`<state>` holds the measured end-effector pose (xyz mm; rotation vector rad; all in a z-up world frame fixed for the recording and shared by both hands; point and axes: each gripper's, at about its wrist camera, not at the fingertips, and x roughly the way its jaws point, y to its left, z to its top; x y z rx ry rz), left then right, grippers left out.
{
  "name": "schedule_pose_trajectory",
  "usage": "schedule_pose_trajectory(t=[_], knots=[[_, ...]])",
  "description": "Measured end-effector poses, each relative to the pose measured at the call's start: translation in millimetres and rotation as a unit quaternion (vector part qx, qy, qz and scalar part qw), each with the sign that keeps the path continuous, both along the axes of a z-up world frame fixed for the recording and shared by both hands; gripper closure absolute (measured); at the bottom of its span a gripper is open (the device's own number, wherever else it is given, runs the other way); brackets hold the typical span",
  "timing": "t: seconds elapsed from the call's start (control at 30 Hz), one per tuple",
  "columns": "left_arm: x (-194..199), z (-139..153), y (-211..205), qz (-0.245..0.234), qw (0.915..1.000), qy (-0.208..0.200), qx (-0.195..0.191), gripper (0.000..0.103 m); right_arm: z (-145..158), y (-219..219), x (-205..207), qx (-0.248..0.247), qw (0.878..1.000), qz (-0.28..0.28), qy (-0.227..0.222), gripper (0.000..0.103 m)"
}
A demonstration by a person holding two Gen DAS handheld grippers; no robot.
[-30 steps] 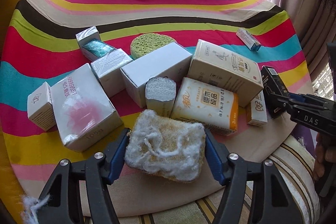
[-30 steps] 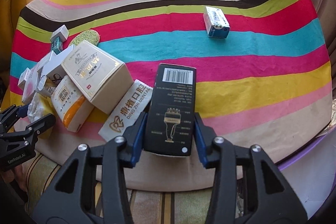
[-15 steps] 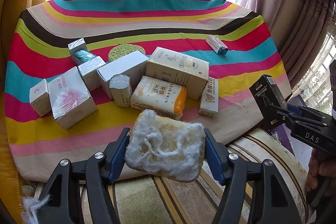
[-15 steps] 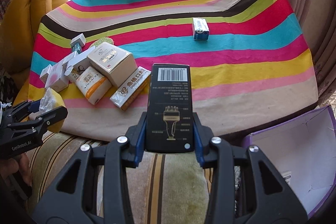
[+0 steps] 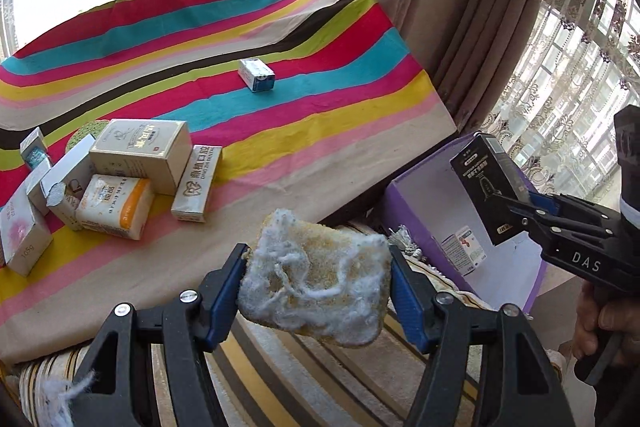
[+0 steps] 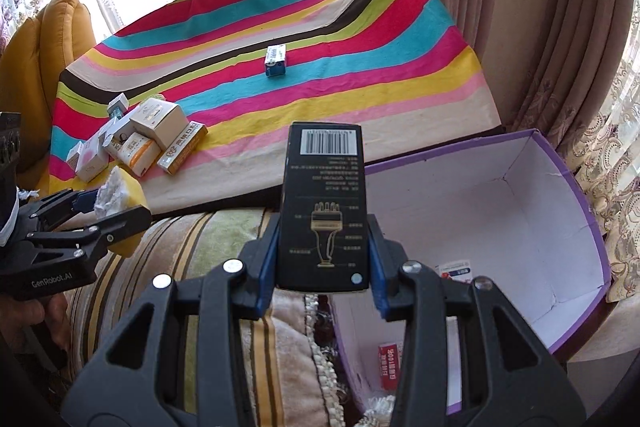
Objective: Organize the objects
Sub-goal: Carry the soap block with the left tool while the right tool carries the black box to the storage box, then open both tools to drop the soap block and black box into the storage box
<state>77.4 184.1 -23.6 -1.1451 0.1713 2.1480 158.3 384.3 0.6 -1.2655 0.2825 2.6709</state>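
The left claw (image 5: 316, 291) is clamped on a frayed yellow sponge (image 5: 316, 279), held in the air over a striped cushion (image 5: 320, 387). The right claw (image 6: 322, 259) grips a black box (image 6: 324, 207) upright beside the open purple bin (image 6: 592, 219), which has a few small packets inside. More boxes (image 5: 140, 151) sit clustered on the striped cloth (image 5: 320, 79); a blue box (image 5: 256, 75) lies well apart.
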Motion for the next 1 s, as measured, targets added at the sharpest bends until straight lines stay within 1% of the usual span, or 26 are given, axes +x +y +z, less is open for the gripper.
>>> schedule_pose_trajectory(t=[0.17,0.27,0.37,0.43,0.5,0.53,0.57,0.6,0.63,0.67,0.73,0.83,1.0], knots=[[20,4,54,-0.065,0.9979,0.000,0.001,0.036,1,34,28,0.010,0.999,-0.041,-0.005,0.060],[31,5,86,-0.102,0.9948,-0.002,0.003,0.036,1,53,43,0.018,0.998,-0.066,-0.006,0.060],[40,5,112,-0.135,0.9908,-0.004,0.009,0.036,0,73,53,0.014,0.996,-0.091,-0.008,0.060],[45,6,125,-0.161,0.9867,-0.009,0.024,0.033,1,83,59,0.013,0.994,-0.106,-0.007,0.060],[47,6,136,-0.188,0.9810,-0.027,0.040,0.025,2,92,64,0.009,0.993,-0.120,-0.004,0.059],[47,5,139,-0.192,0.9800,-0.033,0.042,0.023,2,95,65,0.006,0.992,-0.124,-0.004,0.057],[46,4,141,-0.189,0.9807,-0.032,0.040,0.020,3,97,67,0.004,0.992,-0.127,-0.003,0.051],[45,4,142,-0.184,0.9818,-0.030,0.037,0.019,4,98,68,0.003,0.992,-0.129,-0.001,0.047],[44,3,141,-0.180,0.9824,-0.031,0.038,0.019,5,98,69,0.003,0.992,-0.128,0.002,0.041],[41,4,138,-0.174,0.9832,-0.034,0.042,0.019,7,98,71,0.003,0.992,-0.127,0.006,0.038],[34,5,128,-0.153,0.9867,-0.031,0.046,0.019,10,95,70,0.000,0.992,-0.122,0.010,0.036],[23,10,106,-0.117,0.9923,-0.011,0.040,0.019,15,88,67,-0.012,0.994,-0.108,0.024,0.033],[7,21,54,-0.070,0.9958,0.034,0.049,0.017,27,63,57,-0.022,0.996,-0.077,0.041,0.029]])
